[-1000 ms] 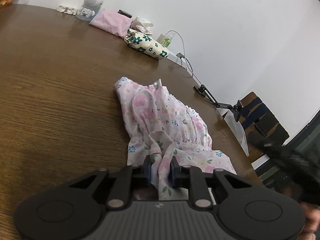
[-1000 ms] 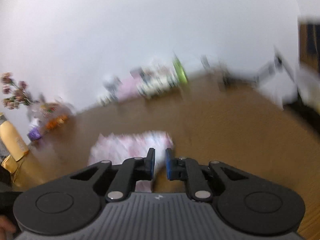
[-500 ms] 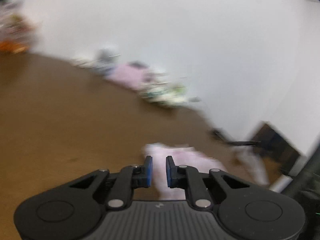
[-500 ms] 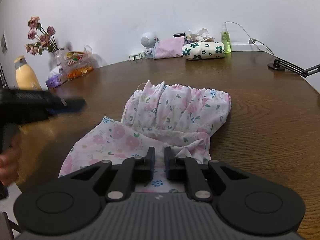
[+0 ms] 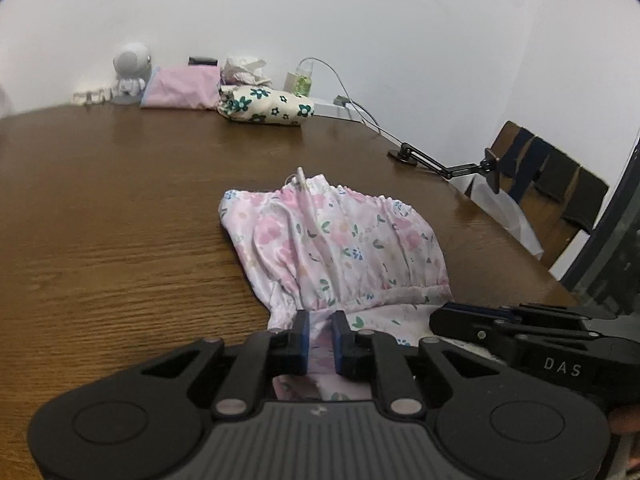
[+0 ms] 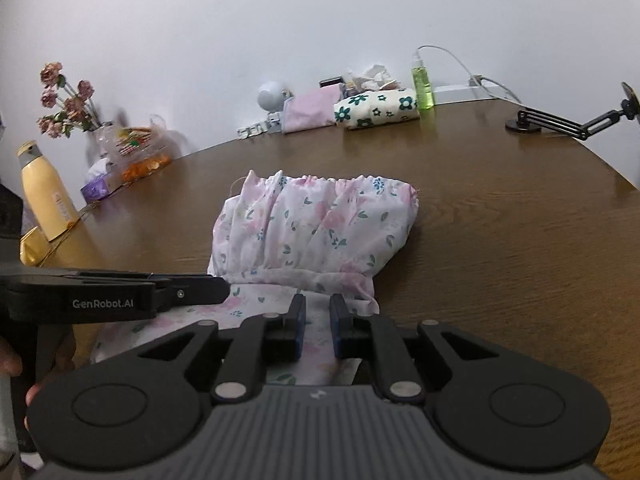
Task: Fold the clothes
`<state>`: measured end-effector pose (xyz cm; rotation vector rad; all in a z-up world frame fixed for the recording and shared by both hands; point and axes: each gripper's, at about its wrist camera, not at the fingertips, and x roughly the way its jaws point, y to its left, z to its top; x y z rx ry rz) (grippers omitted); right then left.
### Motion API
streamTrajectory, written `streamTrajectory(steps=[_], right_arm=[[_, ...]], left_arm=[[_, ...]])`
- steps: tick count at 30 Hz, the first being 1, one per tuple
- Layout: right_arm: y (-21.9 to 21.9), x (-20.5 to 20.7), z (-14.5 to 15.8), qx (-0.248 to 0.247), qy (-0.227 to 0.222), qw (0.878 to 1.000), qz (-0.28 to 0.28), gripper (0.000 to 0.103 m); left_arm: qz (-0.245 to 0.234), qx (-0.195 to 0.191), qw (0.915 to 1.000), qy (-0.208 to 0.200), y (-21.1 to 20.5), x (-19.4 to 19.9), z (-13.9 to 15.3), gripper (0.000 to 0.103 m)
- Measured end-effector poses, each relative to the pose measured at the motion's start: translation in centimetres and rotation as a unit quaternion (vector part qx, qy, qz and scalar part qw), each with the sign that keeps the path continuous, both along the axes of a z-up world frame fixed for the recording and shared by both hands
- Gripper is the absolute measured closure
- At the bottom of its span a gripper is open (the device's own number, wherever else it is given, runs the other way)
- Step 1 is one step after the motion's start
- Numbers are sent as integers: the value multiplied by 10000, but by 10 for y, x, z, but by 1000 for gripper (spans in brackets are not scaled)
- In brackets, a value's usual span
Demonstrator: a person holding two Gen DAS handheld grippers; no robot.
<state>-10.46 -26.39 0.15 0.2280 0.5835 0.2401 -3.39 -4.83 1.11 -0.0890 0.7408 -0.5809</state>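
A pink and white floral garment (image 5: 336, 240) lies on the brown wooden table, gathered waistband at the far end, its near part running off the table's near edge. It also shows in the right wrist view (image 6: 312, 232). My left gripper (image 5: 321, 336) hovers over its near left part, jaws a narrow gap apart, nothing clamped. My right gripper (image 6: 317, 326) hovers over its near right part, jaws likewise slightly apart and empty. Each gripper shows in the other's view, the right one (image 5: 520, 332) and the left one (image 6: 120, 292).
Along the far wall stand a small white robot figure (image 5: 130, 72), a pink pouch (image 5: 180, 88), a floral roll (image 5: 266, 106) and a green bottle (image 6: 423, 84). A black clamp arm (image 5: 440, 164) sits at the right edge. A yellow bottle (image 6: 46, 196) and flowers (image 6: 66, 100) stand left.
My left gripper has let go of the garment fold it held and swung round; it now hovers over the near hem. My right gripper moved a little closer over the garment.
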Motion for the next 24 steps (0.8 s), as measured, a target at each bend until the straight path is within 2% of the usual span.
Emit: streamTrajectory(steps=[1,2,4,6,9,11,12,13,15,16,17,19,20,23,24], right_arm=[[-2,-3,3,-60,-72,9999,54,68],[-3,-9,8,-150,-242,9994,186,58],[-2,-33,20,-496,-850,9898,1030,21],[6,-54,26,-974,-1354,9663,1959,6],[26,-56,22,-1861,-1509,9362,2570,6],[33,-48,16,-2176,-1475,9235,2792,12],[36,-43,13,-2279,-1383,9176,2948,20],[37,-37,10,-2308,-1257,9146,3074,28],[38,-25,3,-2333,-996,9091,3303,31],[36,-17,3,-2175,-841,9123,3365,31],[33,-9,3,-1975,-680,9164,3413,31],[26,4,4,-1620,-433,9211,3513,31],[21,10,6,-1467,-317,9216,3579,31],[6,30,14,-875,188,9221,3766,41],[0,36,15,-615,394,9198,3855,44]], left_arm=[[-62,-94,9999,89,3,3,0,80],[-98,-236,9996,113,8,4,2,74],[-55,-510,9986,84,18,5,6,34],[59,-521,9986,-99,22,6,13,29],[-7,-512,9983,-281,23,8,24,29],[-174,-524,9978,-376,28,4,30,29],[-282,-503,9974,-432,31,1,33,29],[-389,-482,9969,-487,34,-2,35,28],[-808,-410,9922,-859,43,-18,34,21],[-1026,-372,9884,-1054,48,-26,34,19],[-1332,-329,9814,-1341,51,-37,33,18],[-1928,-201,9594,-2051,58,-59,28,12],[-2082,-59,9504,-2310,59,-68,25,10],[-2536,498,9299,-2619,54,-84,19,10],[-2697,597,9207,-2756,52,-90,17,10]])
